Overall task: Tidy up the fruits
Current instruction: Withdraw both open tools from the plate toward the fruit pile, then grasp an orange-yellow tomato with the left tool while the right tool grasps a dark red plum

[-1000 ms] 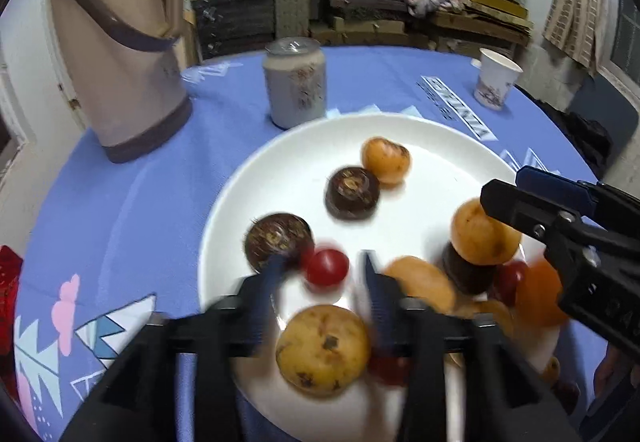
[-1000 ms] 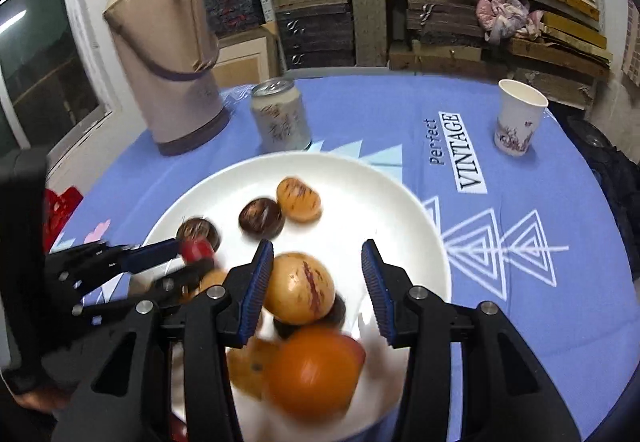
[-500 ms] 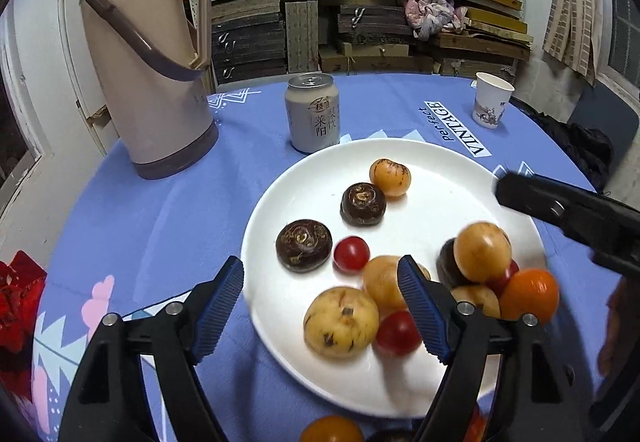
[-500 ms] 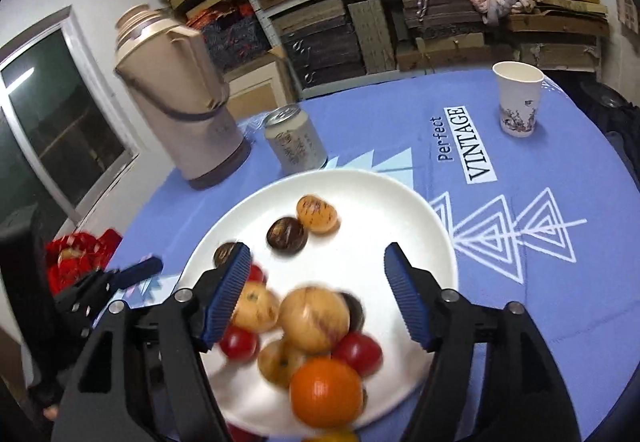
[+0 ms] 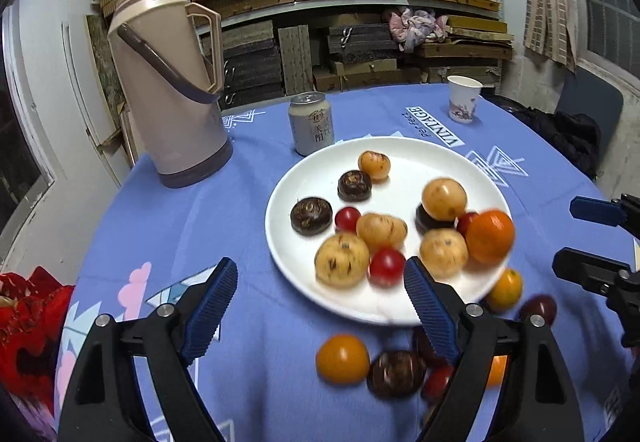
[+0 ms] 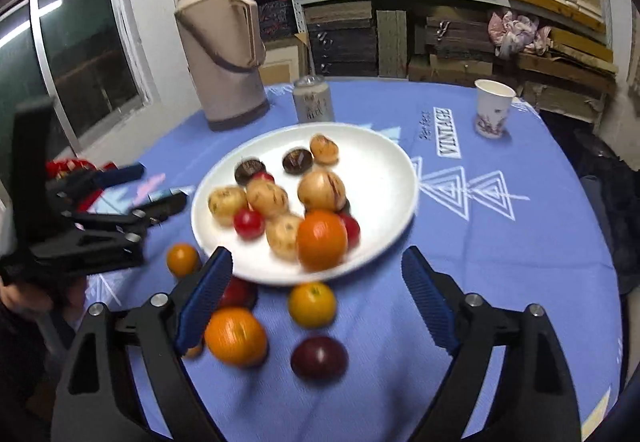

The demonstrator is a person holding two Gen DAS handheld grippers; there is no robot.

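Both grippers, left (image 5: 316, 306) and right (image 6: 316, 298), have just been opening; jaws apart, nothing held. Loose fruit, including an orange (image 6: 236, 336), lies near on the cloth; the plate (image 6: 384, 178) beyond holds the rest. Recommend straddling one loose fruit squarely before closing, lest it roll.

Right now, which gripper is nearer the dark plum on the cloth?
Right. The plum lies just under the right gripper; the left gripper is by the plate's left edge. Both have just been opening, empty.

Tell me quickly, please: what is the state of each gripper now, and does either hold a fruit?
Left gripper: open, jaws just opened wider, holding nothing.
Right gripper: open, jaws just opened wider, holding nothing.
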